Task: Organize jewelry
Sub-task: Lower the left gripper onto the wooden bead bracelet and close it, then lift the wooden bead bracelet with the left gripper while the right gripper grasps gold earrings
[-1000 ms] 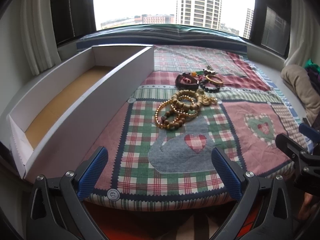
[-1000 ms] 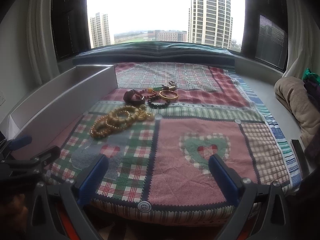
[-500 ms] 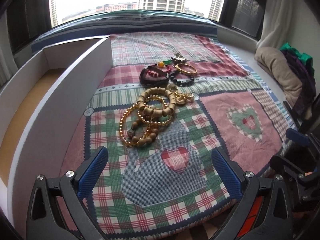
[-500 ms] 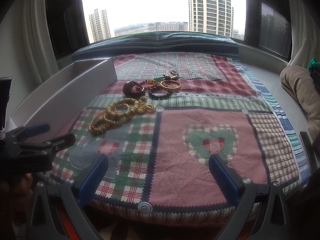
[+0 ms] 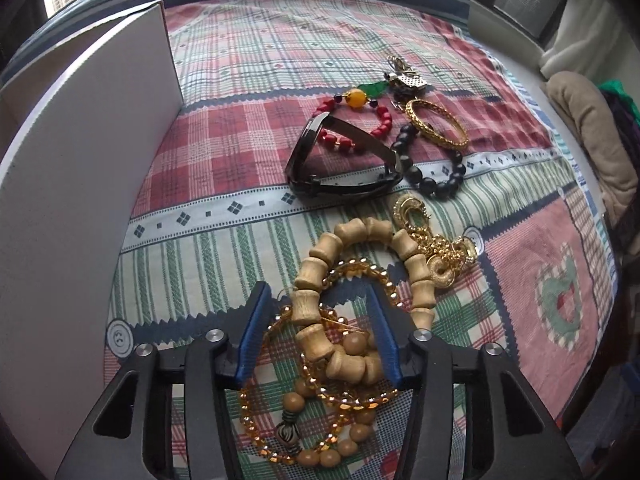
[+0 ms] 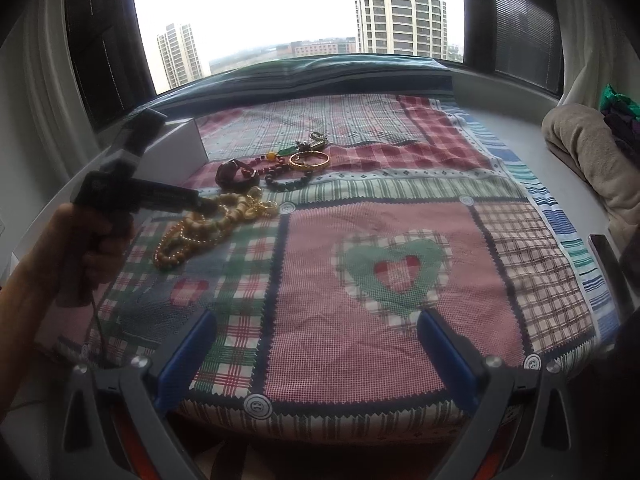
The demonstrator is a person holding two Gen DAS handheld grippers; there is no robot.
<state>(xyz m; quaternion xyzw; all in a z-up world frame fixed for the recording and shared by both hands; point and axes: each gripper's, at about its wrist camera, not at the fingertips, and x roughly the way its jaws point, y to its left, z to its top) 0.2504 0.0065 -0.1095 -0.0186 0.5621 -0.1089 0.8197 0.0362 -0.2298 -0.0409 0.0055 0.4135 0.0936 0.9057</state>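
Note:
My left gripper (image 5: 318, 292) points steeply down over a tangle of bracelets on the patchwork quilt (image 5: 248, 152). Its jaws are closing around the wooden barrel-bead bracelet (image 5: 416, 276) and an amber bead strand (image 5: 360, 268), with a gap still at the left pad (image 5: 252, 332). A round wooden-bead bracelet (image 5: 320, 456) lies under the gripper. Farther off lie a black bangle (image 5: 340, 192), red beads (image 5: 380, 120), black beads (image 5: 432, 186), a gold bangle (image 5: 440, 128) and gold charms (image 5: 444, 252). My right gripper (image 6: 316, 318) hangs open over the quilt's near edge, holding nothing.
A tall white open box (image 5: 80, 160) stands along the quilt's left side. A keyring with a green leaf (image 5: 404, 80) lies at the far end of the jewelry. A beige cushion (image 6: 592, 152) rests on the ledge at the right. The window runs behind.
My left gripper has swung forward and down onto the wooden and amber bracelets, and its jaws have narrowed around them. The right gripper has only drifted slightly forward.

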